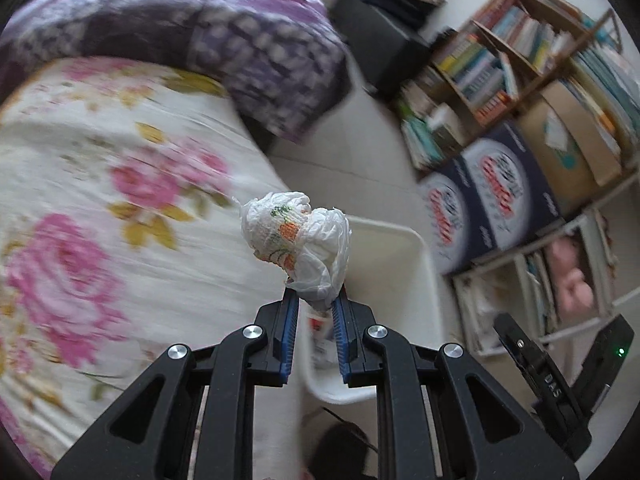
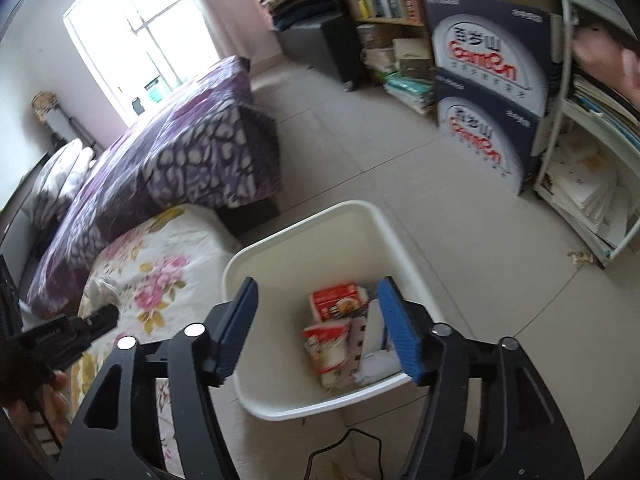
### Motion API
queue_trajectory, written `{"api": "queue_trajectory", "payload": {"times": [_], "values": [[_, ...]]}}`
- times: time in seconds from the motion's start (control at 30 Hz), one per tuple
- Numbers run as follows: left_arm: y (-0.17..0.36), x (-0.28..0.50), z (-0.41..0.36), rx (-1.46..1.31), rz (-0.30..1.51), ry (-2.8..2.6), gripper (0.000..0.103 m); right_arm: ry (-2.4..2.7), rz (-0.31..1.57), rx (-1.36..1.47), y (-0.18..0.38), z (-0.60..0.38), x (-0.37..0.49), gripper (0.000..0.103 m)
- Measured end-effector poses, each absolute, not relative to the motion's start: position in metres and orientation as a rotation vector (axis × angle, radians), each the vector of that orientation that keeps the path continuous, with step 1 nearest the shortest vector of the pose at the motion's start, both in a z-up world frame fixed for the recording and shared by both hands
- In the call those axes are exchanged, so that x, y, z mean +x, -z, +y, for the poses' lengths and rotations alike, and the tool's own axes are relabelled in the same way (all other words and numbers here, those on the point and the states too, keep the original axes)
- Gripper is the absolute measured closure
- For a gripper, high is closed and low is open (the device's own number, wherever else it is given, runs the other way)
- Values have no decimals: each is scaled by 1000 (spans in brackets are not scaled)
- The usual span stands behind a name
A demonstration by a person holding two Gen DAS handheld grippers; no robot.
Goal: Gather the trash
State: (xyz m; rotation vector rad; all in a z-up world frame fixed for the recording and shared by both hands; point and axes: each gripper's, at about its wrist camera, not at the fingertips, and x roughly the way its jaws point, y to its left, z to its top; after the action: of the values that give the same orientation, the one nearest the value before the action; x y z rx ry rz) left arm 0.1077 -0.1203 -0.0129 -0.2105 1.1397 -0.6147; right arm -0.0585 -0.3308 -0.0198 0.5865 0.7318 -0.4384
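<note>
Bin (image 2: 360, 216) sits on tiled floor (image 2: 460, 240) beside floral bed (image 2: 160, 264).

- The white bin (image 1: 404, 248) is mostly hidden behind the crumpled wad (image 1: 298, 240).
- The bookshelf (image 1: 520, 52) is motion-blurred; its titles are unreadable.
- The food packets (image 2: 334, 330) are blurred.

Crinkly plastic wad (image 1: 298, 240), smooth glossy plastic bin (image 2: 276, 240), cloth bedsheet (image 1: 120, 200).

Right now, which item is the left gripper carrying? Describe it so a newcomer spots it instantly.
Start at the bed with the floral sheet; at its edge stands a white bin. Above that edge, the left gripper is shut on a crumpled white wrapper. Unlike the red packets inside the bin, it is a white wad with small orange and green print.
</note>
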Motion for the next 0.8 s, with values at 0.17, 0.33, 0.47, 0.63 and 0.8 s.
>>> {"api": "queue_trajectory", "payload": {"times": [0.17,0.33,0.47,0.63,0.8], "values": [[30,100,-158,-274,1240,792,81,512,687,567,14,-341,-73,22],[42,97,-175,-382,1320,901,51,598,629,494,4,-345,-86,14],[38,91,-168,-362,1315,901,41,624,590,439,-6,-342,-93,11],[6,64,-149,-114,1123,736,30,626,556,348,-22,-320,-101,7],[-39,13,-121,112,716,403,7,658,522,257,-30,-283,-116,7]]}}
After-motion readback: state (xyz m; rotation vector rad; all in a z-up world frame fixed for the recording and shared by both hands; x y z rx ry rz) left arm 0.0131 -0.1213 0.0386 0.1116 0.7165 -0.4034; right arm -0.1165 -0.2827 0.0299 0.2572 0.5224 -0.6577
